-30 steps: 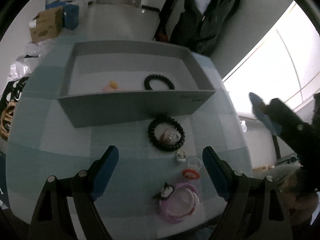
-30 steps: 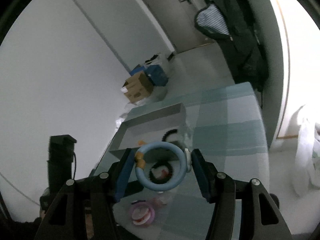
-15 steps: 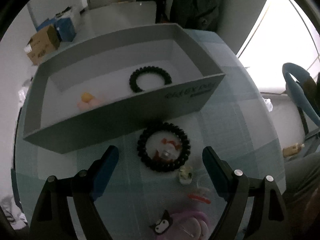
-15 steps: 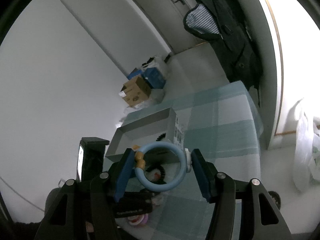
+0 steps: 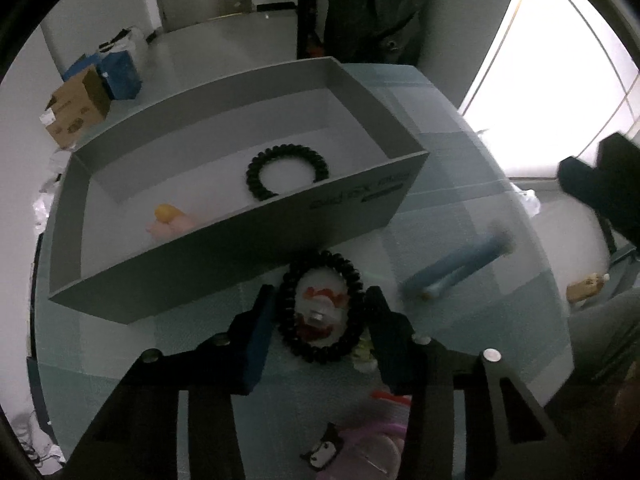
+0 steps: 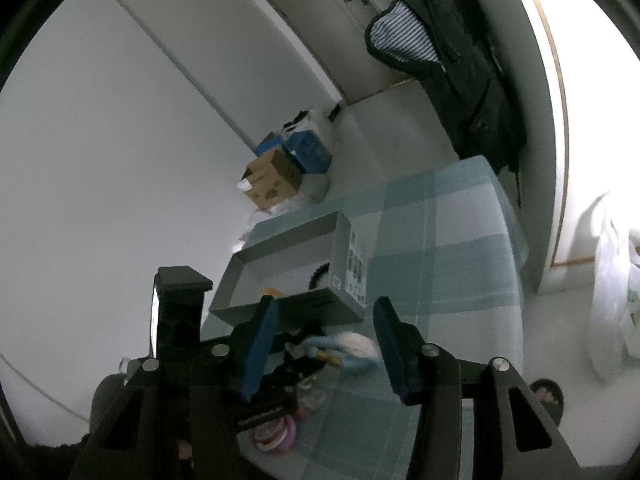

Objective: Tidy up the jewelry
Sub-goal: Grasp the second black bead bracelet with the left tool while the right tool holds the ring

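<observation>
A grey open box (image 5: 360,208) stands on the checked cloth and holds a black coil hair tie (image 5: 286,171) and a pink-and-orange piece (image 5: 170,220). My left gripper (image 5: 318,320) is closed around a second black coil hair tie (image 5: 320,354) that rings a clear red-and-white piece (image 5: 320,308), just in front of the box. My right gripper (image 6: 324,336) is open and empty, high above the table. The blue ring (image 5: 456,266) is blurred, loose over the cloth right of the box; it also shows below the right gripper (image 6: 344,354).
A pink round case (image 5: 372,440), a small black-and-white charm (image 5: 320,450) and a red ring (image 5: 394,398) lie near the table's front edge. A cardboard carton (image 5: 76,110) and a dark coat (image 5: 368,8) are beyond the table. The table edge drops off at right.
My right gripper has opened and let go of the blue ring, which now moves below it. My left gripper has moved down and closed in on the black hair tie in front of the box.
</observation>
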The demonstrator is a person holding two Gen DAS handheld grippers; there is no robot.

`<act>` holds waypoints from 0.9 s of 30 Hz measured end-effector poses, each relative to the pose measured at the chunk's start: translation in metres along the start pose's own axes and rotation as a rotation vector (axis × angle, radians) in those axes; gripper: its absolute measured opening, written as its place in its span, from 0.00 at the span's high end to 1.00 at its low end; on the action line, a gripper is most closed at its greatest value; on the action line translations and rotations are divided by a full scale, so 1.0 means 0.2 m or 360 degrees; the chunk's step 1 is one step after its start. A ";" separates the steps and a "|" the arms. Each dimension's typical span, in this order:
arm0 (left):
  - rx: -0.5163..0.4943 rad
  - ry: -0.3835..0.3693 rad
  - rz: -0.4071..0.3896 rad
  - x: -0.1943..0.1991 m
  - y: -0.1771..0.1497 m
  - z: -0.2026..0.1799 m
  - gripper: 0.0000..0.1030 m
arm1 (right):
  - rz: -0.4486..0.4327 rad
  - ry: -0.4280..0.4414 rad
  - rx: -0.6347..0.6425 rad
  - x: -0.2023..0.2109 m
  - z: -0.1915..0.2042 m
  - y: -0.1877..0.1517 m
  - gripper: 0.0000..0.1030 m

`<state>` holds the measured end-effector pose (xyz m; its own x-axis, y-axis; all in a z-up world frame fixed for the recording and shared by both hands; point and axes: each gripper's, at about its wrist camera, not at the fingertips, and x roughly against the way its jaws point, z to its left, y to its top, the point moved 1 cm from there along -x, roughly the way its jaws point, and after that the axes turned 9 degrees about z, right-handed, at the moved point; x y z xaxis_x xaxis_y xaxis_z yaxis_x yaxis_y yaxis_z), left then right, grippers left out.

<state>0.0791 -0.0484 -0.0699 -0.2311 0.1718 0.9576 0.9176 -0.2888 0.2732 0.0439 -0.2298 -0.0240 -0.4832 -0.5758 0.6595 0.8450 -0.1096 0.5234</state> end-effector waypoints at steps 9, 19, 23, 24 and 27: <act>0.0067 -0.0175 -0.0048 0.07 -0.02 0.04 0.66 | 0.0038 -0.0019 -0.0012 -0.04 -0.01 -0.01 0.54; 0.0063 -0.0259 -0.0150 0.20 -0.08 0.07 0.66 | 0.0276 -0.0184 -0.0009 -0.25 -0.04 -0.08 0.51; 0.0120 -0.0309 -0.0201 0.25 -0.09 0.13 0.66 | 0.0290 -0.0321 0.0121 -0.33 0.01 -0.10 0.44; 0.0139 -0.0319 -0.0217 0.26 -0.09 0.16 0.66 | 0.0297 -0.0347 0.0146 -0.35 0.02 -0.10 0.44; 0.0183 -0.0345 -0.0250 0.29 -0.10 0.20 0.66 | 0.0329 -0.0431 0.0230 -0.42 0.06 -0.12 0.42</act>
<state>0.0604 0.0057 -0.0230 -0.3100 0.4068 0.8593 0.9096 -0.1360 0.3926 0.0623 -0.1694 -0.0853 -0.3654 -0.3361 0.8681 0.8993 0.1135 0.4224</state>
